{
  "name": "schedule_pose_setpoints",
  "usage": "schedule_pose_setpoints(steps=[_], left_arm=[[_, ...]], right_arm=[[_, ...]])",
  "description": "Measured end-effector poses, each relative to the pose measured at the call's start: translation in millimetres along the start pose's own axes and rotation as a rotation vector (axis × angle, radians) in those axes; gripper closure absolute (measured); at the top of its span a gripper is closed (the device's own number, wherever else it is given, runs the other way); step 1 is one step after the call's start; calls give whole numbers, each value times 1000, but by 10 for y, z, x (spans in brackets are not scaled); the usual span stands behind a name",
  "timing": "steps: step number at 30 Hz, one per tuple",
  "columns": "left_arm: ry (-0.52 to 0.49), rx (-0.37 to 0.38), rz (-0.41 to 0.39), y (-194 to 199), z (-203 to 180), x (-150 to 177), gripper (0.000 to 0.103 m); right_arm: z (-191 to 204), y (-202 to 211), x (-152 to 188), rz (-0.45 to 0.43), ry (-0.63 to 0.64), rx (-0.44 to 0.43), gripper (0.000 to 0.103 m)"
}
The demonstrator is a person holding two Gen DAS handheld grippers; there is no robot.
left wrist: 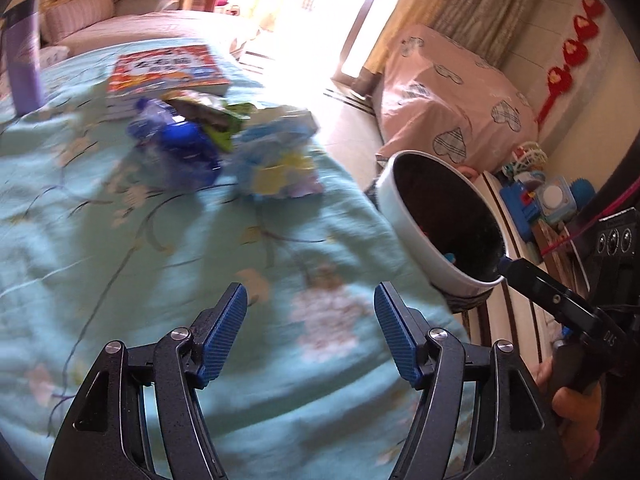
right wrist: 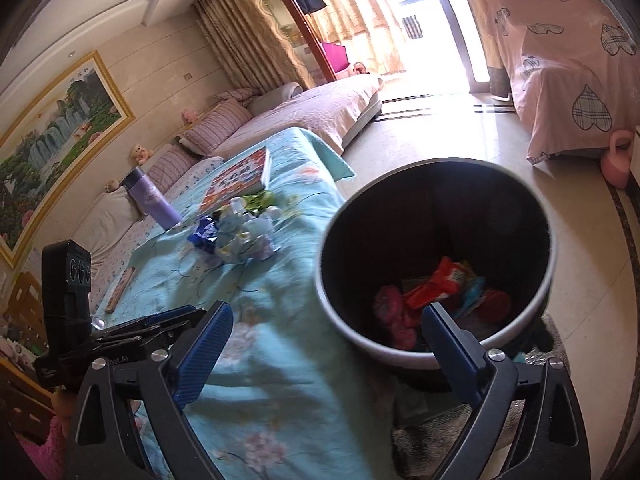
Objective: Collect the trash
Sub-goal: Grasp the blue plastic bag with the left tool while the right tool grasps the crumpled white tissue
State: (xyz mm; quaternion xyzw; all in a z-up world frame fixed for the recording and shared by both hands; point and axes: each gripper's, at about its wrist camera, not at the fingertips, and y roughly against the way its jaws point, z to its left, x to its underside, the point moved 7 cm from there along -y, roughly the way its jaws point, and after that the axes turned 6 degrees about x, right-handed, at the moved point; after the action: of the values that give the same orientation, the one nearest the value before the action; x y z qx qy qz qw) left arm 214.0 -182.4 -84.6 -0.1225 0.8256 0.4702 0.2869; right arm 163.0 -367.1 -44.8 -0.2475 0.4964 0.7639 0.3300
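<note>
Black gripper, "DAS" lettering; jaws apart.

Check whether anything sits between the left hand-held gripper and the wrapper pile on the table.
Nothing visible does. Only bare blue floral tablecloth lies between the open, empty left hand-held gripper and the wrapper pile. The book lies behind the pile.

Both grippers' fingers apart, empty
</note>
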Motion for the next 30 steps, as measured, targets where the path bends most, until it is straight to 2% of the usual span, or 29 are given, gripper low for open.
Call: schedule_pose_setpoints(steps=[11,16,23,30], left_arm=[[119,-55,-44,362,602,271,32],[157,-73,-57,437,773,302,31],[207,-74,-62,486,950,205,31],[181,-105,-74,386,1019,-77,31]], right_arm=[[591,-133,227,42,33,-68,5],[780,-258,241,81,42,-39,4],[890,-446,151,60,79,9,4],[885,-679,-63,50,61,-36,5]])
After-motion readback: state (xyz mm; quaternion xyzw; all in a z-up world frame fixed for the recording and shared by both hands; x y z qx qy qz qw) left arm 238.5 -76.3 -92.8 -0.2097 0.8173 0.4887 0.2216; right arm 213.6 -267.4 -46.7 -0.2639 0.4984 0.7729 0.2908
